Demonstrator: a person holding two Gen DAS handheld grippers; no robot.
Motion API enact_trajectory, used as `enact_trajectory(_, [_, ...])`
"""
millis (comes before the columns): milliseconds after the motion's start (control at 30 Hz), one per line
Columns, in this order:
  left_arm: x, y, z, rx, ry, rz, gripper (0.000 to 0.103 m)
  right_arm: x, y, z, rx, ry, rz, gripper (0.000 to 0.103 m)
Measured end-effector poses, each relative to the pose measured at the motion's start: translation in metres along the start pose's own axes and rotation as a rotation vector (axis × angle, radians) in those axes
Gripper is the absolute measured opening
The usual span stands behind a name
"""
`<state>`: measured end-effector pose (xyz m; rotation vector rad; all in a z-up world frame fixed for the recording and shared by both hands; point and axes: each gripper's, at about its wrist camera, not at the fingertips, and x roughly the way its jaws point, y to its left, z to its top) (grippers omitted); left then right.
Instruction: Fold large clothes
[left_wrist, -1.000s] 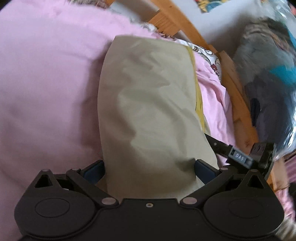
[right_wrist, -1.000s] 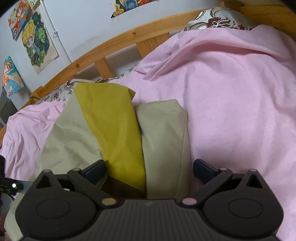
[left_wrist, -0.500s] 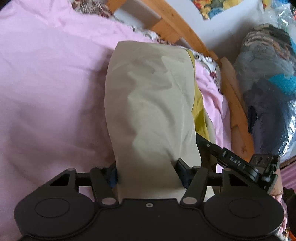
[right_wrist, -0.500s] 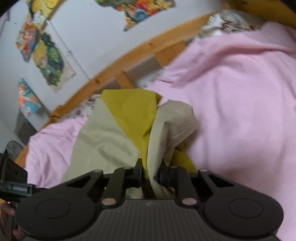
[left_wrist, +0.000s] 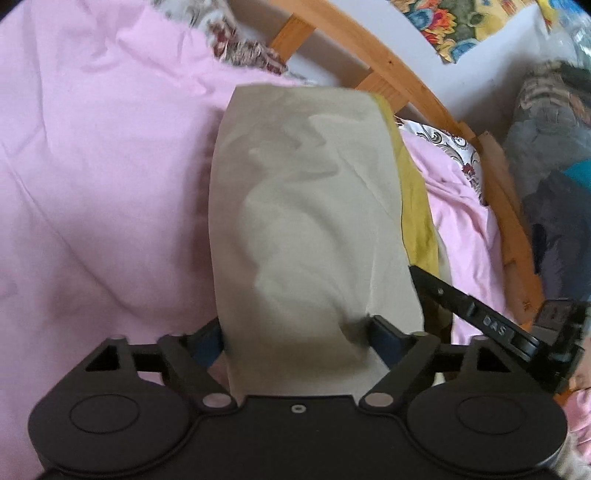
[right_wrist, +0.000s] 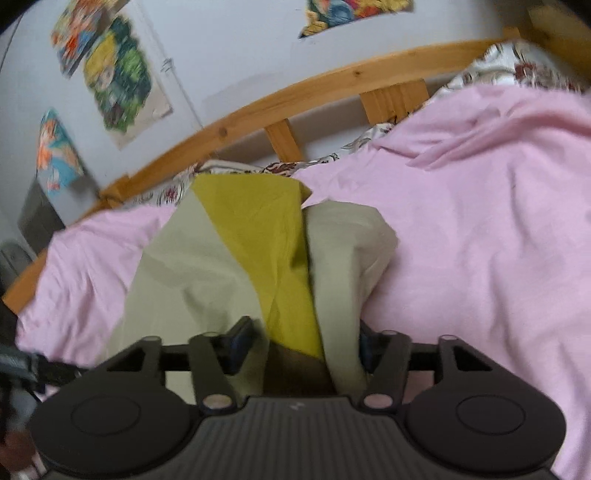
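— So, nearest first: what are the grippers doing?

— The left gripper (left_wrist: 295, 332) has just been opening; its jaws stand wide with the folded beige-and-mustard garment (left_wrist: 306, 206) between them. The blue pads sit right at the cloth's edges, and whether they press on it I cannot tell. The fabric's near end is hidden behind the gripper body.

— And the other one?

— The right gripper (right_wrist: 303, 343) has also just been opening. Its jaws are parted around a bunched fold of the same garment (right_wrist: 258, 251); the right pad is hidden behind the beige cloth, so a grip cannot be judged there either. The picture is blurred.

— Where does the garment lie?

— On the pink bedsheet (left_wrist: 103, 177), running away from both grippers toward the wooden bed rail (right_wrist: 295, 96). In the left view only a mustard sliver shows along its right edge, beside the right gripper's dark finger.

— Farther back?

— A patterned pillow edge, smeared posters (right_wrist: 118, 74) on the wall, and a pile of dark clothes (left_wrist: 554, 166), cut off at the frame.
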<state>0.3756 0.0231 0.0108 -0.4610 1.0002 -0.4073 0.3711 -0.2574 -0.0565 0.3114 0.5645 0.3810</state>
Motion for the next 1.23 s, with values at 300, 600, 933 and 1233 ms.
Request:
enact_trajectory(300, [-0.086, -0.051, -0.057, 0.271, -0.28, 0.191, 0.102, -0.086, 0.035, -0.032, -0.116, -0.139, -0.034, 0.097])
enact_trajectory(600, [-0.177, -0.064, -0.153, 0.333, -0.455, 0.312, 0.102, -0.199, 0.089, -0.097, -0.185, -0.256, -0.045, 0.103])
enact_trajectory(933, [-0.195, -0.056, -0.226, 0.388, -0.419, 0.394, 0.102, -0.269, 0.118, -0.171, -0.212, -0.221, -0.128, 0.103])
enact_trajectory(1233, [-0.184, -0.067, -0.233, 0.481, -0.398, 0.385, 0.102, -0.264, 0.111, -0.182, -0.153, -0.206, -0.155, 0.103])
